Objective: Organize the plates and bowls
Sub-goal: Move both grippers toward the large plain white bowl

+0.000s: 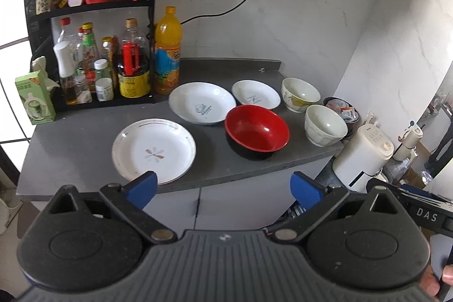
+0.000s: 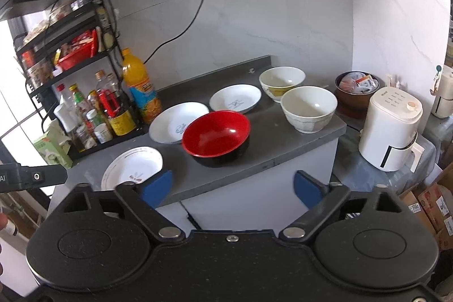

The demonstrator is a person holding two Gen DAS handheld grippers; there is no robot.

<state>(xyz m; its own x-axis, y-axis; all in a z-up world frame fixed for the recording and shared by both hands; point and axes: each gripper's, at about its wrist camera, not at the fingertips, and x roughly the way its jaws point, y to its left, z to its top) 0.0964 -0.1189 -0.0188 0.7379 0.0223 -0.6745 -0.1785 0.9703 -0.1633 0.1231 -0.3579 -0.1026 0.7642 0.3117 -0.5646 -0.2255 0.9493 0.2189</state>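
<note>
On the grey counter [image 1: 85, 143], empty plates, empty red bowl [image 1: 257, 128]; both tools [image 1: 223, 187] [image 2: 232, 187] spread apart, holding nothing

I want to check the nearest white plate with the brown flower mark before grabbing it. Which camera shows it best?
The left wrist view: the flower plate is nearly whole there, with only its near rim behind a blue fingertip of the left gripper. In the right wrist view the plate is smaller, off to the side and partly hidden by the right gripper.

Both wrist views face the desk [image 1: 85, 137] from just off its front edge, sharing the dishes; the right view sits further right.
</note>
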